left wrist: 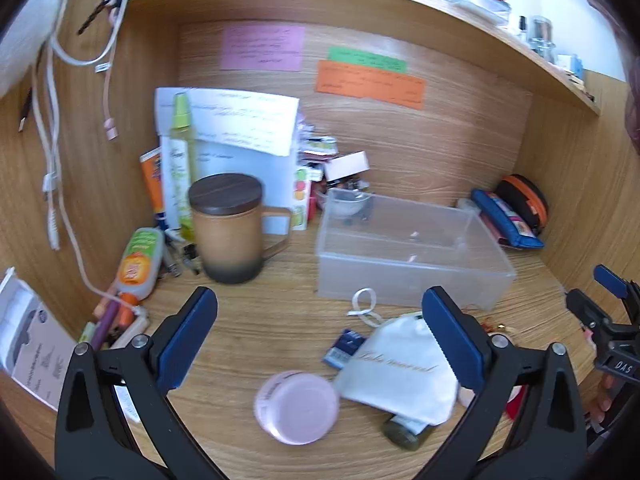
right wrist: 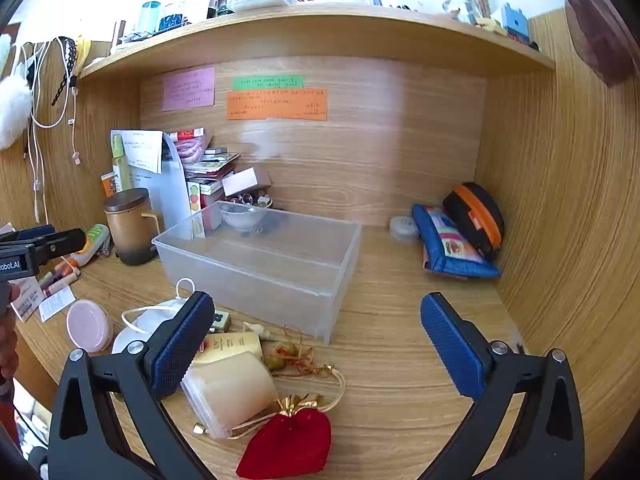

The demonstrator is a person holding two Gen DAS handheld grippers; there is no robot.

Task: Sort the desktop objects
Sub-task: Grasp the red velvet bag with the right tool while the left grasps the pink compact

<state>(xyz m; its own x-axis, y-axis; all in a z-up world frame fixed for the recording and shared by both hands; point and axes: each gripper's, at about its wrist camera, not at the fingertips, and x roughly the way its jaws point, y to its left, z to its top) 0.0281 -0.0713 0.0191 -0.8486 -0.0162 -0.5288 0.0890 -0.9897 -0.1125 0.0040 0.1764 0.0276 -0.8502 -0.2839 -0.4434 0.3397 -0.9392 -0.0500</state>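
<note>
My left fingers (left wrist: 320,332) are spread wide above the tabletop (left wrist: 260,320), holding nothing; the pink jar (left wrist: 297,407) and white pouch (left wrist: 400,376) lie between them, lower down. My right fingers (right wrist: 316,340) are spread too, empty, over a bare patch of wood. The clear bin (right wrist: 260,256) sits ahead in the middle, with a red pouch (right wrist: 288,446) and a pale, translucent block (right wrist: 232,392) near my right hand's left finger. A lidded mug (left wrist: 228,228) stands left of the bin.
</note>
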